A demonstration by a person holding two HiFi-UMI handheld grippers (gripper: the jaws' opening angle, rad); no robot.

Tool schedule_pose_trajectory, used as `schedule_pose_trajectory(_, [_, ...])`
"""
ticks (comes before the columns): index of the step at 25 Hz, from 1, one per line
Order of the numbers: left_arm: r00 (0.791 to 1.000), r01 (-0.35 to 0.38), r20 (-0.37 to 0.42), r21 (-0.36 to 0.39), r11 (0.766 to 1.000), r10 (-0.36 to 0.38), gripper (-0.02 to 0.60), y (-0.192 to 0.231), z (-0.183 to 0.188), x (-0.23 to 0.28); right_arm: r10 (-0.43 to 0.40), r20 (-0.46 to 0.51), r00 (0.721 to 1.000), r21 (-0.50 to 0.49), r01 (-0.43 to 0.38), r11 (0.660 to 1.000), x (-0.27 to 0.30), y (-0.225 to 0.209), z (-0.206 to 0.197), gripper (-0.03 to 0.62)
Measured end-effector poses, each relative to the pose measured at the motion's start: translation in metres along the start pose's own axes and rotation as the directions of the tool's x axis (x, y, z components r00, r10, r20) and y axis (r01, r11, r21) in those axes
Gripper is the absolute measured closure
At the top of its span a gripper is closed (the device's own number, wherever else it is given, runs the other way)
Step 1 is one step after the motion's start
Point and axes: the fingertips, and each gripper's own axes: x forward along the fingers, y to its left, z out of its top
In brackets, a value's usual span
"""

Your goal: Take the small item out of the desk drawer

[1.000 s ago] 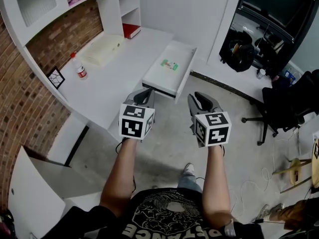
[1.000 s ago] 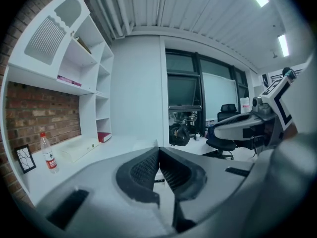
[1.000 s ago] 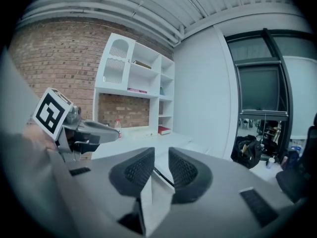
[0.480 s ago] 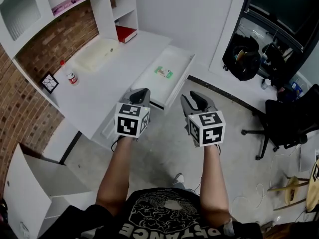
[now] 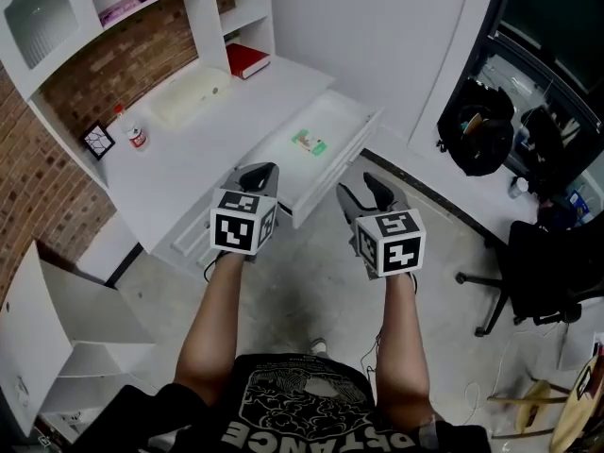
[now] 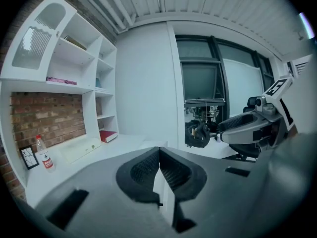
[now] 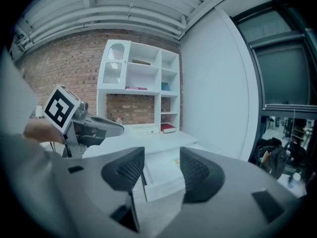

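The white desk drawer [image 5: 332, 149] stands pulled out from the desk, and a small green-and-white item [image 5: 309, 142] lies flat inside it. My left gripper [image 5: 259, 174] hovers just before the drawer's left front corner, its jaws shut with nothing in them; in the left gripper view [image 6: 159, 152] the pads meet. My right gripper [image 5: 363, 192] hangs in the air off the drawer's front right, its jaws opening with nothing between them. In the right gripper view [image 7: 162, 168] the drawer [image 7: 159, 178] and the small item [image 7: 176, 161] show through the gap.
On the desk top [image 5: 203, 149] are a small bottle [image 5: 138, 138], a picture frame [image 5: 98, 141], a cream pad [image 5: 192, 92] and a red book [image 5: 247, 59]. An open cabinet door [image 5: 47, 310] stands low left. A black bag [image 5: 477, 125] and an office chair [image 5: 543, 262] are at the right.
The right gripper's jaws have parted from nearly shut. Both grippers have stayed side by side before the drawer front while the head view has shifted.
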Motion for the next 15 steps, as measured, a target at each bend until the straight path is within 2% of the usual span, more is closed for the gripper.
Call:
schedule_pose_trajectory(9, [0.997, -0.081, -0.009, -0.030, 0.996, 0.081, 0.577, -0.008, -0.002, 0.006, 0.080, -0.003, 0.997, -0.024, -0.080, 0.997, 0.009, -0.020, -0.001, 0.327])
schedule_pose_trajectory(15, [0.994, -0.109, -0.013, -0.012, 0.994, 0.109, 0.577, -0.004, 0.000, 0.005, 0.108, 0.002, 0.994, -0.017, -0.108, 0.994, 0.018, -0.019, 0.001, 0.302])
